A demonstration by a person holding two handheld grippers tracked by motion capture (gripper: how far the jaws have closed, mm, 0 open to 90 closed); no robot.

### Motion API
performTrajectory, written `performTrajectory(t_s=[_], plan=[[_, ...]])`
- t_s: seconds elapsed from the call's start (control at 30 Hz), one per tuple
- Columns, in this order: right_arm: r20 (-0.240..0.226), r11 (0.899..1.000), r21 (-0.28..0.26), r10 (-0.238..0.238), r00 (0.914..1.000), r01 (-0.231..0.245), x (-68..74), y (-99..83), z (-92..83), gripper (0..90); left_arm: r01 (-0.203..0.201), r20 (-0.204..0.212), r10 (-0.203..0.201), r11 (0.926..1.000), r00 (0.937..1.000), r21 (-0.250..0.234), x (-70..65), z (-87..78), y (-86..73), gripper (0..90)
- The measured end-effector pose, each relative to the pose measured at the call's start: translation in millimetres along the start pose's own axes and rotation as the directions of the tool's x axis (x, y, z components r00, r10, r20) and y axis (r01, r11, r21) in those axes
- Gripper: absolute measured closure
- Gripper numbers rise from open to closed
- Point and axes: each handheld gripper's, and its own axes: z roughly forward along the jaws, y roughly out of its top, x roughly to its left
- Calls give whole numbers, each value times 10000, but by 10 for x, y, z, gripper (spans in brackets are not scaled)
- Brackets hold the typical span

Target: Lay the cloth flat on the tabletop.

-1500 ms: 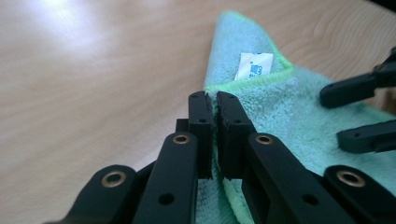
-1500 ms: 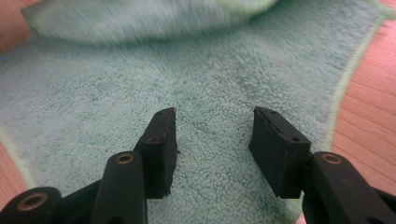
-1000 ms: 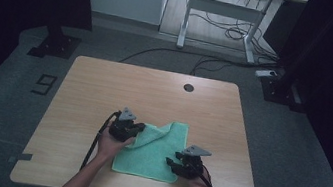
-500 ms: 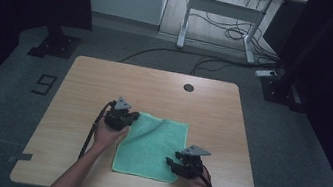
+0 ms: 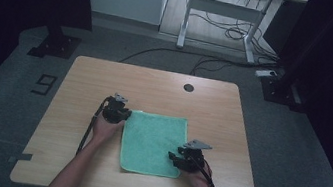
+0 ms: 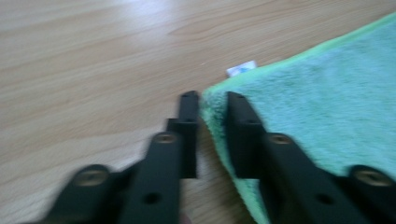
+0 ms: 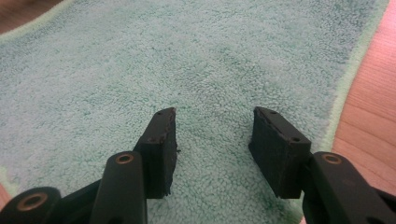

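Lying flat on the wooden bench (image 5: 84, 85), the green towel (image 5: 152, 142) spreads between the two grippers. At its far left corner, the left gripper (image 6: 209, 114) has just been opening its fingers, which now stand slightly apart astride the towel's edge without pressing it. Over the towel's right side, the right gripper (image 7: 212, 126) holds its fingers apart, gripping nothing.
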Motion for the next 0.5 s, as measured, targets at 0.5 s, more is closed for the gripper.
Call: performTrajectory(t_s=[0.5], plan=[[19,9992,-389,108,9999,-107,52,-21,-89,464,-244,931,312,9971,9952,-726,-277,-421,-47,463]])
